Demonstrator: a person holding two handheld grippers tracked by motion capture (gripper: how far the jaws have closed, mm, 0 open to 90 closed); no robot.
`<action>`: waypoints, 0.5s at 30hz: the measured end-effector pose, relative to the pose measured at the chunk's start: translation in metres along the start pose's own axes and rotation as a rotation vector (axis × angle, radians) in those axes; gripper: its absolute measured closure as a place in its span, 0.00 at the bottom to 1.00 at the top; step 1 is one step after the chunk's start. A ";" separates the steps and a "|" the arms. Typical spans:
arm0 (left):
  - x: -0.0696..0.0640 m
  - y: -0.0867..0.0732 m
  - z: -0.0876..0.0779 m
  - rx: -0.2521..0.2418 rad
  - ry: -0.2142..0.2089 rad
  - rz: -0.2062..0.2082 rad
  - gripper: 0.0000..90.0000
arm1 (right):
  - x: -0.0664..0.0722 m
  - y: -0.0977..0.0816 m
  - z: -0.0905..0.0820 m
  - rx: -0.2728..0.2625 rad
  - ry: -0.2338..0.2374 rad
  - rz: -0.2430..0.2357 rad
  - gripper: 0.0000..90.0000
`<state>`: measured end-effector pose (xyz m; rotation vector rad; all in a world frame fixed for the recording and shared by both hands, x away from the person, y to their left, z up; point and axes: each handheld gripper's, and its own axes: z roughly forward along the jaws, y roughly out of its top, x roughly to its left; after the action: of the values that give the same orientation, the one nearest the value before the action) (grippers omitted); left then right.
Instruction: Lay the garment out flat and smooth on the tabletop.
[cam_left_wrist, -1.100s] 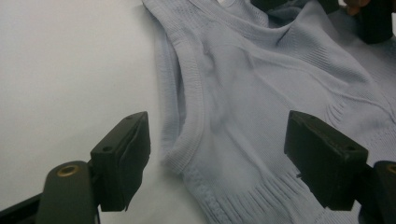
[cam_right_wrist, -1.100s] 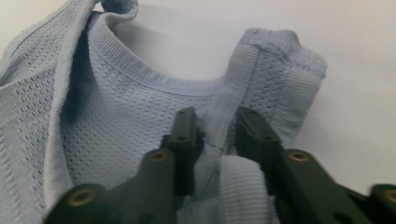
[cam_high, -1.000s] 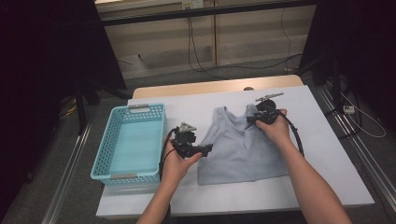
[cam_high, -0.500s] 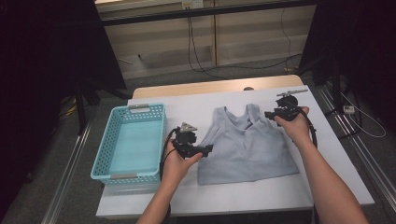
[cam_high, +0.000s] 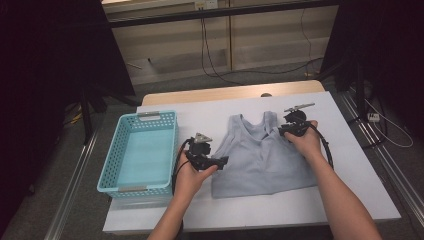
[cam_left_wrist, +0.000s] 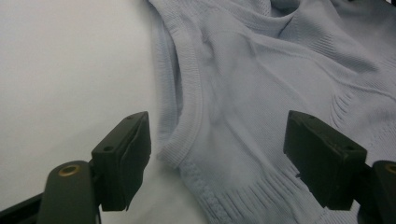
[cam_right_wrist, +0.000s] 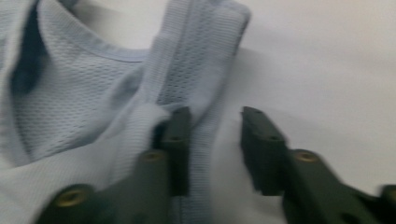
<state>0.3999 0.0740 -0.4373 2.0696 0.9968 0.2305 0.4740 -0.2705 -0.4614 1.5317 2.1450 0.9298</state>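
**A:** High view: basket at left, tank top flat on the table beside it. Grips?

**B:** Left gripper released, jaws wide over the armhole edge. Right gripper has just been closing around the shoulder strap: narrow gap, not pinched yet.

**A:** Handling?

**B:** Light, limp knit. It'll sag and stretch. I'd pinch the 2 ribbed edges, not the mesh.

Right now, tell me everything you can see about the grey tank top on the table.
The tank top is a pale blue-grey knit with ribbed trims, two shoulder straps and a scooped neck. It lies flat and slightly wrinkled on the white table, neck away from the person. The right gripper has its jaws straddling one strap's edge. The left gripper holds open jaws over an armhole edge.
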 end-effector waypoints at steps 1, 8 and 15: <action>0.000 0.000 0.000 0.000 0.002 0.000 0.26 | 0.001 -0.001 0.000 -0.002 0.032 0.007 0.96; -0.001 0.000 0.000 -0.005 0.004 0.003 0.26 | 0.001 0.000 -0.006 -0.009 -0.018 -0.028 1.00; -0.001 0.000 0.000 -0.001 0.000 0.007 0.26 | -0.015 0.000 -0.021 -0.049 -0.076 -0.001 1.00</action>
<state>0.3993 0.0729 -0.4371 2.0727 0.9893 0.2351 0.4667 -0.2912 -0.4473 1.5175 2.0555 0.9013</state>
